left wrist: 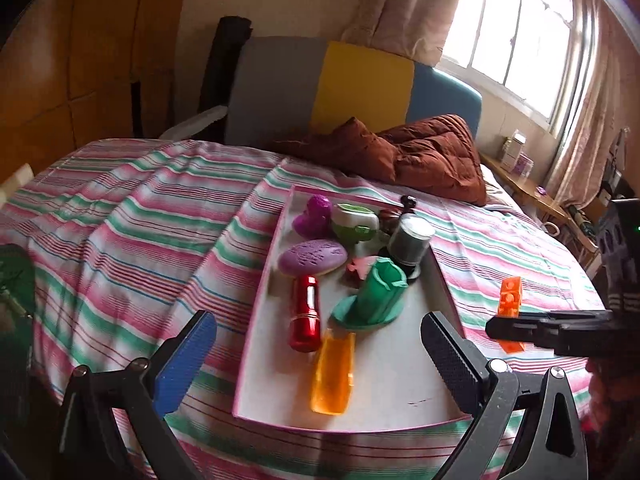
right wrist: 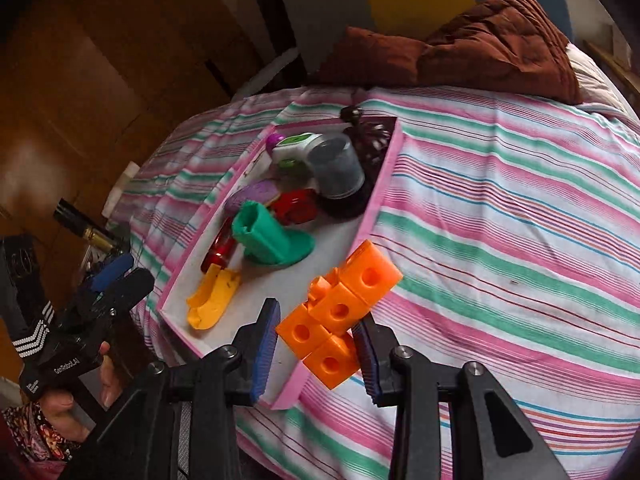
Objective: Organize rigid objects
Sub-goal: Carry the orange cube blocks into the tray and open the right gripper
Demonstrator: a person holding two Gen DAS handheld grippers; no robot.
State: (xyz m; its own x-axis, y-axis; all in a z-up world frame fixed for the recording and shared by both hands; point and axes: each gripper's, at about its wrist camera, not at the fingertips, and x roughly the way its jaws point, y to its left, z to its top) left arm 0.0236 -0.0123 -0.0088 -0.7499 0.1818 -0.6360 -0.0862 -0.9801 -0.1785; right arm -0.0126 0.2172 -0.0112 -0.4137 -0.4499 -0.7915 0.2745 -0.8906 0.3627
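Observation:
A pink-rimmed white tray (left wrist: 400, 380) lies on the striped bed and holds several toys. Among them are a clear orange piece (left wrist: 332, 372), a red cylinder (left wrist: 306, 314), a green stand (left wrist: 372, 296), a purple oval (left wrist: 312, 256) and a grey-capped jar (left wrist: 410, 240). My left gripper (left wrist: 318, 360) stands wide open over the tray's near end, with nothing between its pads; the orange piece lies below it. My right gripper (right wrist: 316, 346) is shut on a chain of orange cubes (right wrist: 340, 312), hanging over the tray's (right wrist: 256, 292) right rim. In the left wrist view that cube chain (left wrist: 510, 296) shows at the right, beside the tray.
A crumpled brown quilt (left wrist: 424, 152) lies at the head of the bed before a grey, yellow and blue headboard (left wrist: 360, 84). A cluttered side table (left wrist: 528, 184) stands under the window at right. Wooden cupboards (right wrist: 100, 80) are at left. A hand (right wrist: 60, 400) holds the left gripper (right wrist: 120, 276).

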